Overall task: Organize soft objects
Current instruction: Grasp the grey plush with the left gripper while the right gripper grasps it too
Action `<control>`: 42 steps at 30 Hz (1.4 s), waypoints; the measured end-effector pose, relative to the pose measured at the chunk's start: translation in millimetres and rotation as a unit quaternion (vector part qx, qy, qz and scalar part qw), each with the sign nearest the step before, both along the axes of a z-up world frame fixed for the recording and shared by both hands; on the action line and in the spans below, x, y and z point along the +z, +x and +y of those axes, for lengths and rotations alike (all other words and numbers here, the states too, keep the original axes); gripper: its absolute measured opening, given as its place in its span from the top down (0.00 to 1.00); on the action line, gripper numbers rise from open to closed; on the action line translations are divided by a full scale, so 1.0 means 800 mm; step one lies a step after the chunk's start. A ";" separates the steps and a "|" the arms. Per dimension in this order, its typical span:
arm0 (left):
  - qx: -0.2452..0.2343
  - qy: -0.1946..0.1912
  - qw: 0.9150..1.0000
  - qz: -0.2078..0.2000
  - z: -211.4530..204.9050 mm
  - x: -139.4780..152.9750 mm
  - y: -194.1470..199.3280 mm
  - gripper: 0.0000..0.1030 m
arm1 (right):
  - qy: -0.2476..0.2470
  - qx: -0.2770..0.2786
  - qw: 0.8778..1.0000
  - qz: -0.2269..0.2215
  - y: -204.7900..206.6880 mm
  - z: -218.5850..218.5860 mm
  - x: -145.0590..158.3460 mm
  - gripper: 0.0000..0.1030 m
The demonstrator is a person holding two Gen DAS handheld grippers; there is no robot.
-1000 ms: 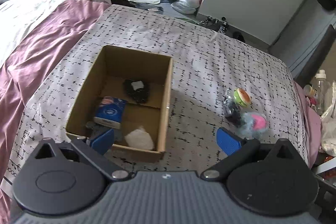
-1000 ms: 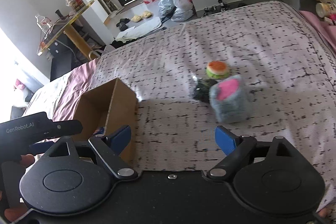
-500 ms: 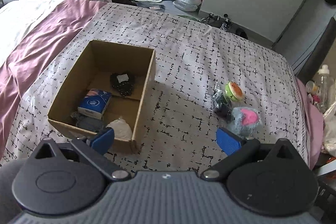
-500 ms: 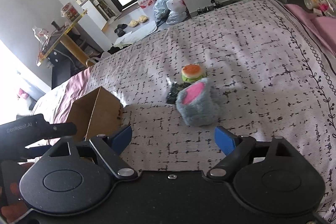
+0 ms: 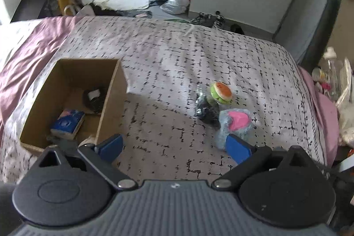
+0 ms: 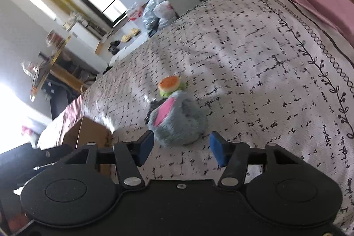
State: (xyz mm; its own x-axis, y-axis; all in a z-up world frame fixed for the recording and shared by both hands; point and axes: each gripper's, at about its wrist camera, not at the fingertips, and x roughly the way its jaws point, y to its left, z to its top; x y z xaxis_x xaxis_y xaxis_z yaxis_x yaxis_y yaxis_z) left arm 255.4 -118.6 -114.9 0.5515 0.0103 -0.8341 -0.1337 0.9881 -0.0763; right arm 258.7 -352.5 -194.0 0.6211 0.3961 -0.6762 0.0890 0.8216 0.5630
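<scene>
**Grey plush sits just ahead of narrowing jaws on patterned bedspread**

While the left gripper [image 5: 174, 146] hangs over the near edge of the bed, its blue pads [image 5: 110, 144] stand wide apart with nothing between them. Seen from the left wrist, a cardboard box [image 5: 111, 101] sits on the black-and-white bedspread [image 5: 199, 54] at left, open at the top. Inside it lie a blue tissue pack [image 5: 67, 124], a dark item with a white label [image 5: 95, 97] farther back, and a pale bundle at the near corner, mostly hidden by the box wall and the gripper. To the right, well apart from the box, three soft objects cluster together: a burger toy [image 5: 221, 92] farthest, a dark crinkled packet [image 5: 206, 111] touching it, and a grey plush with a pink patch [image 5: 235, 123] nearest, partly behind the right-hand pad.

From the right wrist, tilted and somewhat blurred, the right gripper [image 6: 181, 148] points at the same cluster. Its jaws have just been closing and now stand partly apart, empty; the grey plush [image 6: 177, 123] lies on the bedspread [image 6: 254, 48] just beyond the pads, its near edge reaching almost between the tips, and neither pad presses on it. The burger toy [image 6: 170, 86] rests beyond the plush, the dark packet [image 6: 152, 106] peeking out at its left. At far left the box corner [image 6: 93, 134] shows. A pink sheet [image 6: 320, 1] edges the bed at upper right.
</scene>
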 end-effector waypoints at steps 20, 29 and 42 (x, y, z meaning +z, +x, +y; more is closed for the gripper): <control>-0.072 -0.024 0.997 0.029 -0.090 -0.055 0.075 0.48 | 0.098 -0.033 0.993 0.057 0.042 -0.032 -0.074 0.63; -0.089 -0.033 0.993 0.064 -0.116 -0.084 0.105 0.48 | 0.113 -0.047 0.990 0.073 0.055 -0.041 -0.092 0.63; -0.075 -0.048 0.992 0.094 -0.098 -0.121 0.125 0.44 | 0.113 -0.027 0.990 0.085 0.068 -0.027 -0.103 0.63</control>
State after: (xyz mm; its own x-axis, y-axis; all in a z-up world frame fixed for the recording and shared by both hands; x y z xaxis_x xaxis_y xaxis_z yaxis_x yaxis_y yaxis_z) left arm 355.6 -196.8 -211.4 0.3748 -0.1438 -0.9159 -0.0069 0.9874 -0.1579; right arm 313.4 -374.2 -276.6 0.5298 0.5186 -0.6711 0.2394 0.6676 0.7050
